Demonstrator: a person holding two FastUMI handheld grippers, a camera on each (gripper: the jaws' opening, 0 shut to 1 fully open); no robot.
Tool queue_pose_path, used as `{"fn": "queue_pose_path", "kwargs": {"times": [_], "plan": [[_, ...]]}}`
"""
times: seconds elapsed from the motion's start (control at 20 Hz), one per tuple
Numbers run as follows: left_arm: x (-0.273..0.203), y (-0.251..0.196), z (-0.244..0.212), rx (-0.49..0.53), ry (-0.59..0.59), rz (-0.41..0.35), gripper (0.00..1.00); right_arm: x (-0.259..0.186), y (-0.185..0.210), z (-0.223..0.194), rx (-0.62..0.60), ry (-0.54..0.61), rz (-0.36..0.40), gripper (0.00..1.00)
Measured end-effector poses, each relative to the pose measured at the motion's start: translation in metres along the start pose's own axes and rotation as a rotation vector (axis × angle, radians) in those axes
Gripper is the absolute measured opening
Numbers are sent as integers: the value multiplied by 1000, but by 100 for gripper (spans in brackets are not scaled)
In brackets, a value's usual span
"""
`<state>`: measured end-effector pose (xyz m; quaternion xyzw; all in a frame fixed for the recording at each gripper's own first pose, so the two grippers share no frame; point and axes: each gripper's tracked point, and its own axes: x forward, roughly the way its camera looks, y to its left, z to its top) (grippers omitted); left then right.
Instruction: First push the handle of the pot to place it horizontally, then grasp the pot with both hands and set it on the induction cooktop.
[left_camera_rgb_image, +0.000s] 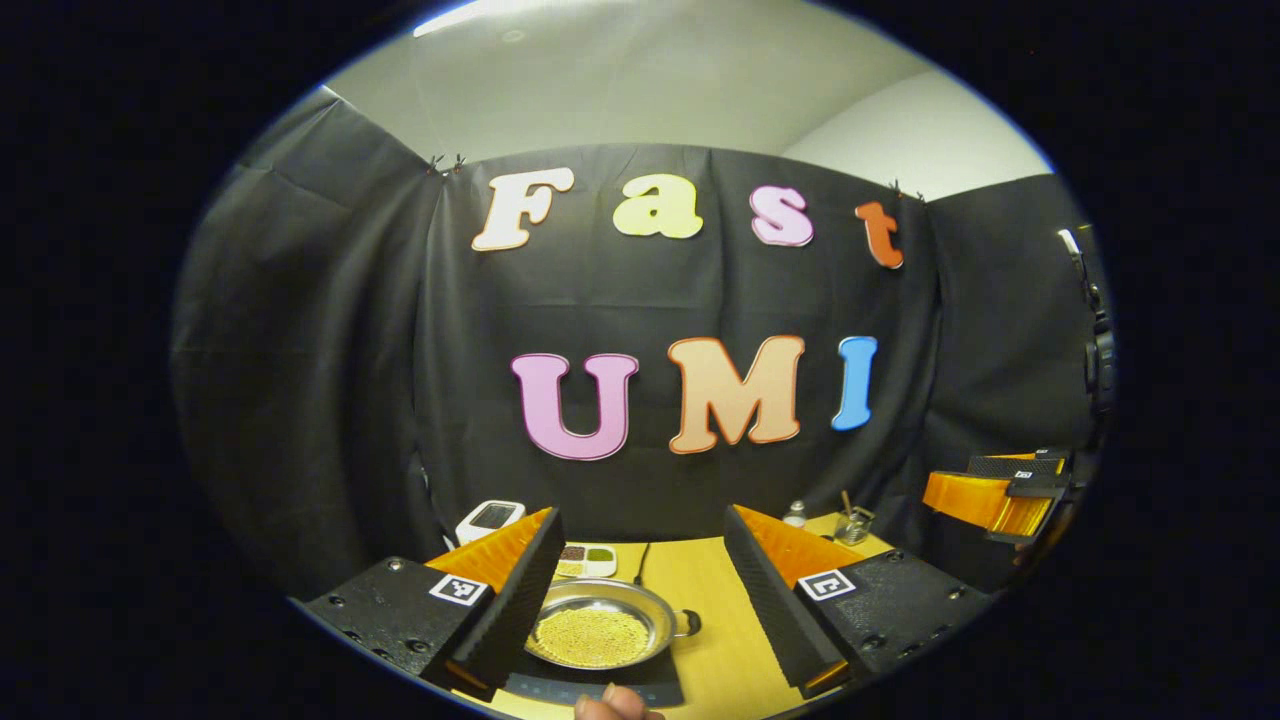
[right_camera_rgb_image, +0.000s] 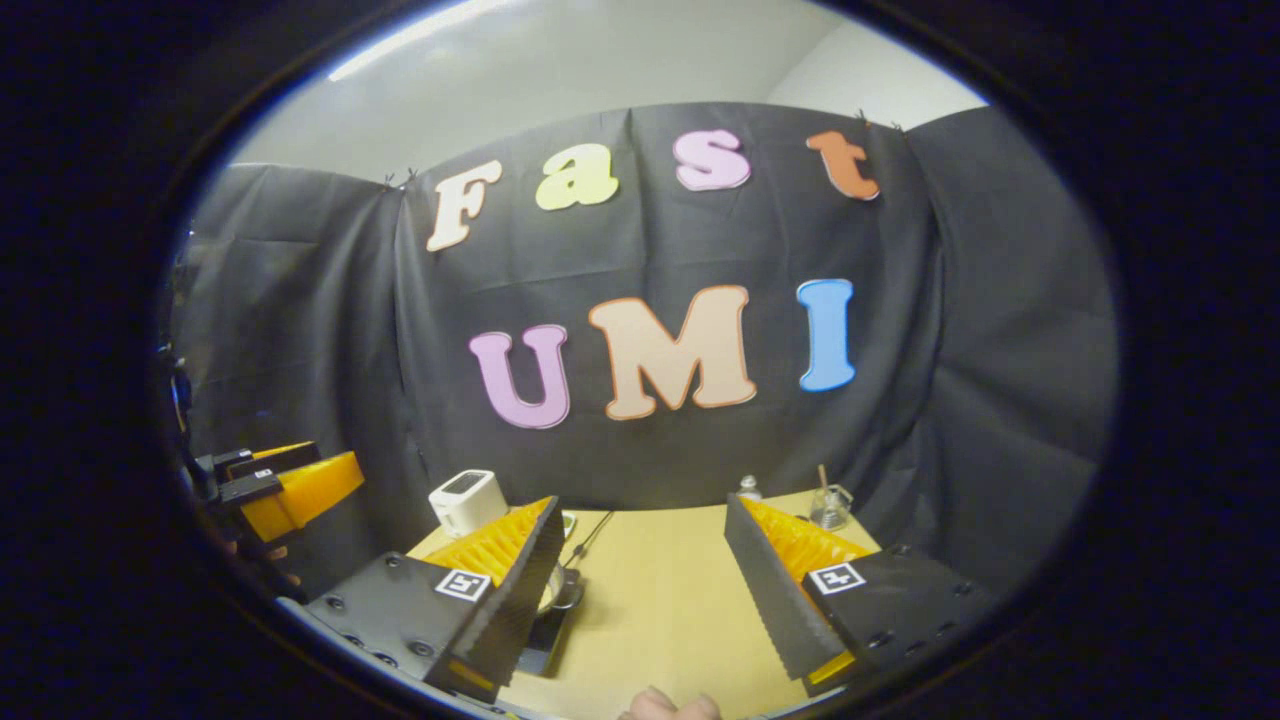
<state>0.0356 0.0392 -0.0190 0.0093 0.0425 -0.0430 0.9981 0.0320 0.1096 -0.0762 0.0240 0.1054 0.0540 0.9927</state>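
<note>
Pot (left_camera_rgb_image: 598, 628), a shallow round silver-metal pan filled with small yellow grains, sits on the flat black induction cooktop (left_camera_rgb_image: 600, 688) at the near part of the pale wooden table (left_camera_rgb_image: 700, 580), its short side handle (left_camera_rgb_image: 688, 624) pointing to the right in the left gripper view. By my judgement the placing looks done.

The left tongs (left_camera_rgb_image: 640, 585) hang above the pot, spread wide and holding nothing. The right tongs (right_camera_rgb_image: 640, 580) are also spread wide and empty, over bare table, with the pot's edge (right_camera_rgb_image: 560, 590) peeking past their left finger.

Risks from here: a finger dipping low while the tongs draw off could clip the rim or handle, skewing the pot on the smooth cooktop or spilling grains. The white box-shaped device (right_camera_rgb_image: 467, 500) and the small glass jar (right_camera_rgb_image: 830, 508) at the table's far edge could be knocked by a wide swing.
</note>
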Motion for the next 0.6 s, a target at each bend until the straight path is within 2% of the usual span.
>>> {"fn": "queue_pose_path", "kwargs": {"times": [0.2,0.35,0.4,0.55,0.6], "plan": [[-24,-14,33,36,-64,11,98,-23,-13,31,-5,-69,-10,94],[-31,-30,44,45,-71,53,96,-25,-24,47,3,-91,9,94],[-35,-43,44,32,-64,49,97,-29,-36,52,-19,-97,8,99],[-33,-73,50,-4,-55,54,92,-37,-71,82,-74,-146,-25,99],[-35,-81,55,-14,-60,58,93,-42,-75,83,-67,-138,-16,93]]}}
